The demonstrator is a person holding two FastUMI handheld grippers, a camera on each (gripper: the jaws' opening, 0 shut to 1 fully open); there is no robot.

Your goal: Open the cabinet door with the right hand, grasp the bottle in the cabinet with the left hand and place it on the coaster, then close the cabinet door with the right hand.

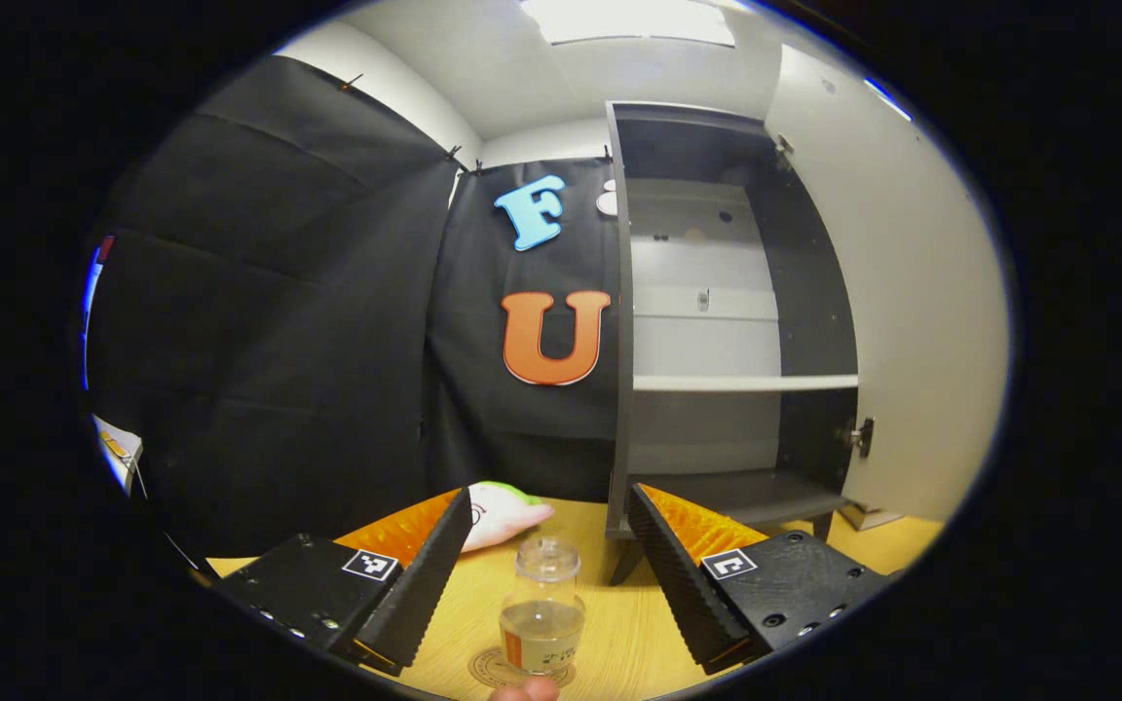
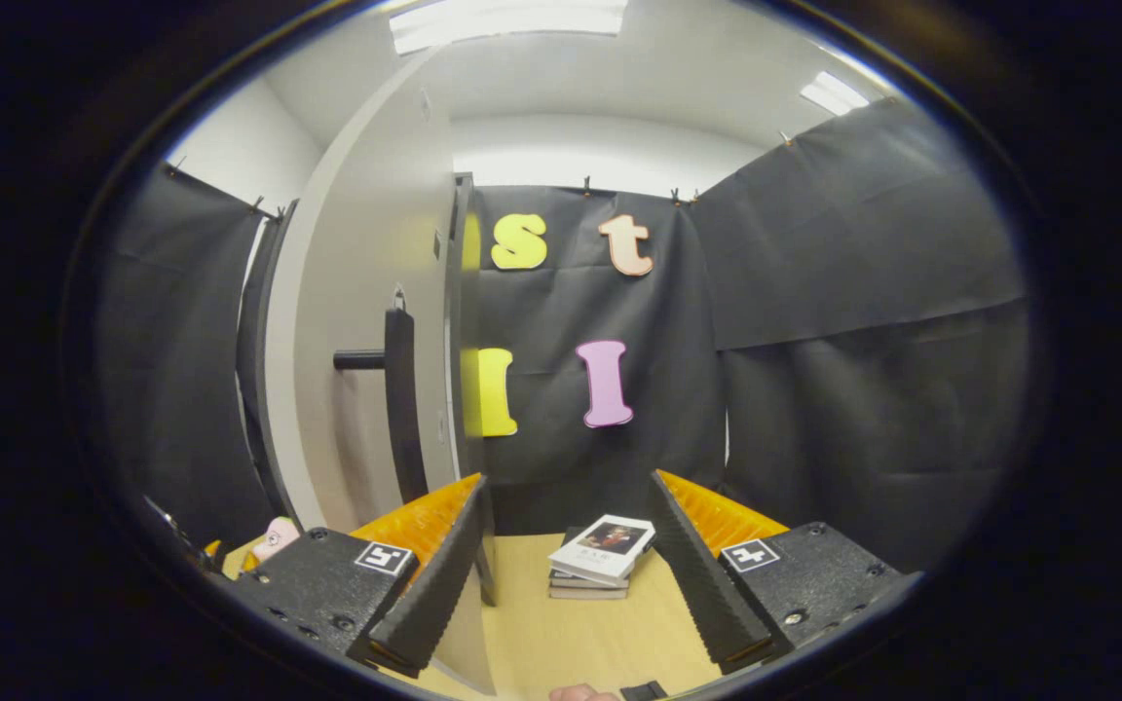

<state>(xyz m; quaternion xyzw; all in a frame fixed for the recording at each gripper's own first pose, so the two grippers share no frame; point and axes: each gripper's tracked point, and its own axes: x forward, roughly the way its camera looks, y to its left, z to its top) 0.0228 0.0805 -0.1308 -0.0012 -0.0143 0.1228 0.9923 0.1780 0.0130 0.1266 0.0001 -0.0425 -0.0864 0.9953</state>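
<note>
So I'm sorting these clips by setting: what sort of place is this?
Probably a staged recording booth, not a home: black cloth walls hang around a light wooden table, with a grey cabinet whose door stands open, a clear lidded bottle and a small stack of books.

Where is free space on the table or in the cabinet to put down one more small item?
The cabinet stands open and its lower floor and white shelf look bare. On the table, a bare patch lies right of the bottle, up to the cabinet foot. It is crowded around the bottle on its coaster, with a soft toy behind. Near the books, the front strip is free.
</note>
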